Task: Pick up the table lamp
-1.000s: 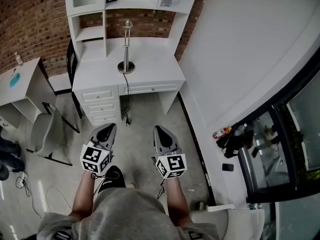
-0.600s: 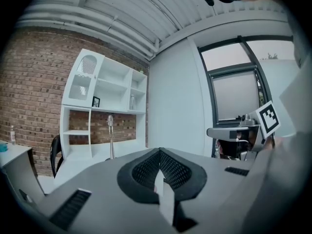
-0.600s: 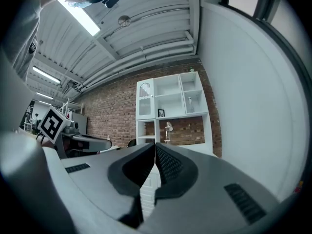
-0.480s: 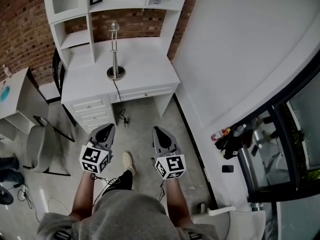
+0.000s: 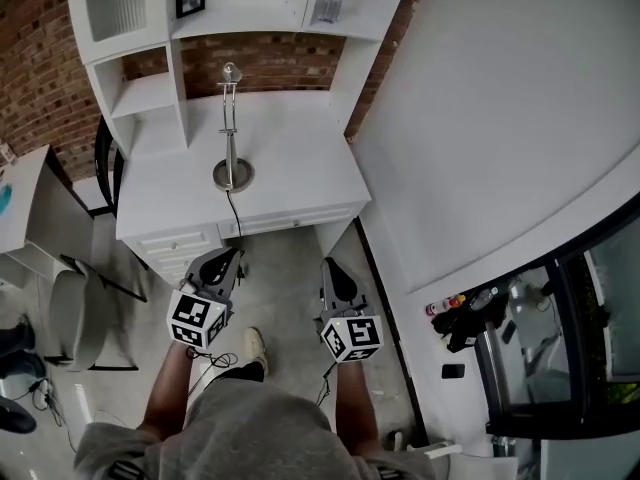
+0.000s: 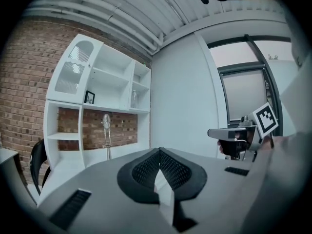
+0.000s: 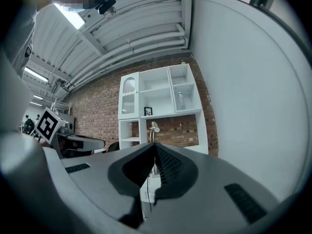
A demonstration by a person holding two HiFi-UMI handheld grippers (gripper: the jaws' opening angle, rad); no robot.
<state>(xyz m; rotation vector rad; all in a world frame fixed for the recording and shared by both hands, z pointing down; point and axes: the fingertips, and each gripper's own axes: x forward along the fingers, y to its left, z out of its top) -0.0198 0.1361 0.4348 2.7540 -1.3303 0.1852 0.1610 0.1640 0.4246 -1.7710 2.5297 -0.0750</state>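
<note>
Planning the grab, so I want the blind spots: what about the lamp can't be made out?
Left gripper view: table lamp base hidden behind the left gripper.
Right gripper view: lower stem and base hidden behind the shut right gripper.
Head view: cord drops past the desk edge, plug unseen; any switch too small.

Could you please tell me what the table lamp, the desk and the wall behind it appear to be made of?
Table lamp: likely brushed metal, given the silvery sheen on its stem and round base.
Desk: probably white-painted wood, with a smooth matte top and panelled drawers.
Wall: bare red brick, mortar lines visible.
</note>
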